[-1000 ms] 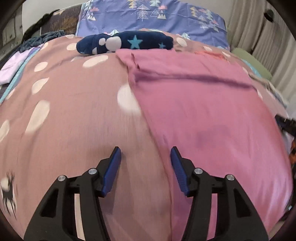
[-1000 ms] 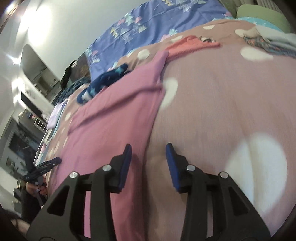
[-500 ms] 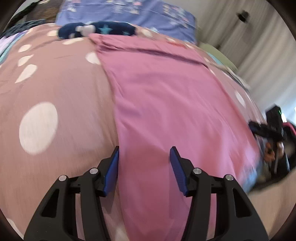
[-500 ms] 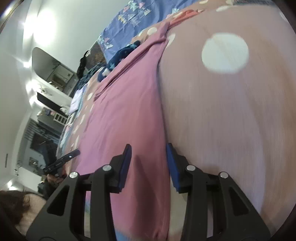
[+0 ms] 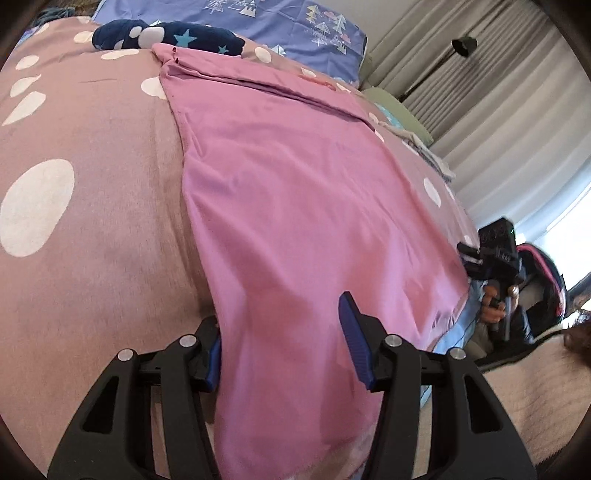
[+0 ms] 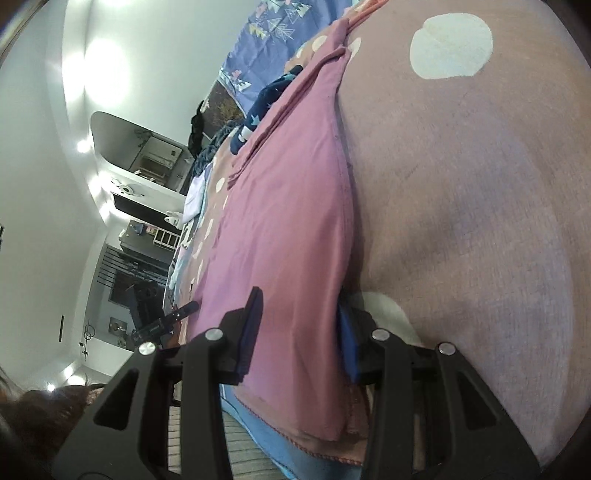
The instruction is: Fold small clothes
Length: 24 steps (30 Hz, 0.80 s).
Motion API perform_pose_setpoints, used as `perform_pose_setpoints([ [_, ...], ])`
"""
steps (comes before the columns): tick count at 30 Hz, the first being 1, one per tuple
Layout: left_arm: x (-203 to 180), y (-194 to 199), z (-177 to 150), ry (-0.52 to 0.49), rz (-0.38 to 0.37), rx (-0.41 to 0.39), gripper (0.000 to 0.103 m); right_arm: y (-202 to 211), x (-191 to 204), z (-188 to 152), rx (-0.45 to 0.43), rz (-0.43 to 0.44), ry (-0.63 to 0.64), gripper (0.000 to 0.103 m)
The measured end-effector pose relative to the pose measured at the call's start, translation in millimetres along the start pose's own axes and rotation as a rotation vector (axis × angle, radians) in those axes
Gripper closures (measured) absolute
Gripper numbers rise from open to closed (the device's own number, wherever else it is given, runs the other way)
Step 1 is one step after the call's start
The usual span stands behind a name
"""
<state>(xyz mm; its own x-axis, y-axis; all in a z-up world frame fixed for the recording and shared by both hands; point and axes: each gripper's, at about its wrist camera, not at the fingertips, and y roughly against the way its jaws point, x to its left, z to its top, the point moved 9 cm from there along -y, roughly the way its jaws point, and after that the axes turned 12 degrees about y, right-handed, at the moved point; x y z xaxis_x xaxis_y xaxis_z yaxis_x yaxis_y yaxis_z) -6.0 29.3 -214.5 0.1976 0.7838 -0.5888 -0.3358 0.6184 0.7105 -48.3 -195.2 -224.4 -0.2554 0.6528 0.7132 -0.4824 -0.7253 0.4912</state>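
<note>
A pink garment point(image 5: 303, 192) lies flat on the dotted pink bedspread point(image 5: 92, 221), its near end hanging over the bed's edge. My left gripper point(image 5: 282, 338) is open and straddles the garment's near left corner, with the left finger under the cloth edge. In the right wrist view the same garment point(image 6: 288, 221) runs away from me. My right gripper point(image 6: 301, 334) is open around its near right corner, with the right finger tucked under the cloth. The right gripper also shows in the left wrist view point(image 5: 491, 258) at the far corner.
A navy star-patterned garment point(image 5: 166, 35) lies at the far end of the pink one. A blue patterned pillow point(image 5: 280, 26) is behind it. More clothes point(image 5: 417, 140) sit at the right near the curtains point(image 5: 498, 110). The bed's edge is right below both grippers.
Both grippers have dropped back to the near edge of the bed and slid onto the garment's two near corners. Each now has cloth between its open fingers.
</note>
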Motion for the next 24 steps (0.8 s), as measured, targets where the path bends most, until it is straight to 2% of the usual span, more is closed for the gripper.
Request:
perform_pose_setpoints([
  [4,3,6,-7,-0.032,0.047,0.0,0.062,4,-1,-7,0.029,-0.024,0.016,0.063],
  [6,11,2,4,-0.008,0.097,-0.02,0.092,-1,-4,-2,0.03,-0.02,-0.001,0.063],
  [7,15,0,10,0.012,0.099,-0.025,0.099,-3,-6,0,0.038,-0.027,-0.007,0.063],
  [9,15,-2,18,0.037,0.09,-0.038,0.101,-10,-1,4,0.073,-0.063,0.02,0.065],
  [11,10,-1,22,0.011,0.123,-0.064,0.101,-10,5,10,0.081,-0.091,0.045,0.099],
  [13,3,8,27,0.005,0.12,-0.093,0.101,-1,7,17,0.038,-0.058,0.004,0.099],
  [17,-23,55,59,0.009,0.032,-0.233,0.102,28,30,54,-0.131,0.047,0.001,0.099],
  [20,-54,109,81,-0.039,-0.011,-0.371,0.102,53,69,79,-0.227,0.086,0.086,0.099],
  [24,-90,164,79,-0.12,-0.008,-0.485,0.102,107,126,85,-0.358,0.133,0.25,0.1],
])
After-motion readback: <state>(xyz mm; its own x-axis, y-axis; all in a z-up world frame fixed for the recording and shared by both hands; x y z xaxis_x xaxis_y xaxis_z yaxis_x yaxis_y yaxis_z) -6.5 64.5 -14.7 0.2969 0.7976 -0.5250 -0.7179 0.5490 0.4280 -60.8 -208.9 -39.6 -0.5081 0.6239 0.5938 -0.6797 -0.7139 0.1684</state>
